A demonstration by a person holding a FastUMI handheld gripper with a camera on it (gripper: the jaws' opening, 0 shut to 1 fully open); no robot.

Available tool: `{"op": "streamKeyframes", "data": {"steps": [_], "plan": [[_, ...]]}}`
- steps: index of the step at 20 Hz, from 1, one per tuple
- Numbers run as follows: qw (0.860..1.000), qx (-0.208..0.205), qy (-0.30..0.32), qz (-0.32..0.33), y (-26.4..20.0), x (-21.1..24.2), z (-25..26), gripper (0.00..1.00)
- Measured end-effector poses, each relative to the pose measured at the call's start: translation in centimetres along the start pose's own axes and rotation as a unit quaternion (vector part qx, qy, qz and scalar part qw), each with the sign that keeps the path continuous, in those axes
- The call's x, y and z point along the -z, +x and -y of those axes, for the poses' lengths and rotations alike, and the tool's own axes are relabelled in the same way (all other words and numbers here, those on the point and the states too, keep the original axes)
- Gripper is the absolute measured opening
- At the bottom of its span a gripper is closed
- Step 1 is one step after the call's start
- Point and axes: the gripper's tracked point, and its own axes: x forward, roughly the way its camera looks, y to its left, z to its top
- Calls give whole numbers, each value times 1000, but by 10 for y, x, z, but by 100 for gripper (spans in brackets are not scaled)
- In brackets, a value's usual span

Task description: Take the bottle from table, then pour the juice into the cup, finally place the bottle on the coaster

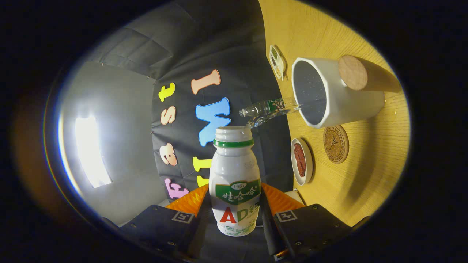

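The gripper [234, 215] is clamping the white yogurt-drink bottle [236, 182], one finger pressing on each side of its lower body. The bottle has a green neck ring, a green label band and an uncapped mouth, and the whole view is rolled sideways, so the wooden table [365, 175] is standing like a wall beside the bottle.

Taking the white cup [331, 93] as the landmark: it is an angular-rimmed cup with a dark speckled inside, resting on the table with its opening facing the bottle's mouth. The bottle's mouth is sitting just short of the cup's rim and off to one side of it, not touching. A stream of clear liquid [270, 109] is arcing from near the bottle's mouth to the cup's rim and going in over the edge. A round wooden knob or lid [353, 72] is showing against the cup's outer wall. The round cork coaster [336, 144] is lying on the table right next to the cup's base, with nothing on it. A small white dish holding something reddish-brown [301, 160] is lying just beside the coaster, toward the table's edge. Another small white dish with greenish contents [276, 61] is lying on the cup's other side, also near the edge.
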Motion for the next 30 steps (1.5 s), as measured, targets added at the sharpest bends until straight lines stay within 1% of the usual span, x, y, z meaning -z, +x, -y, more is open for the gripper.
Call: {"op": "streamKeyframes", "data": {"steps": [30], "plan": [[999,-10,43,17,1,-1,-5,66]]}}
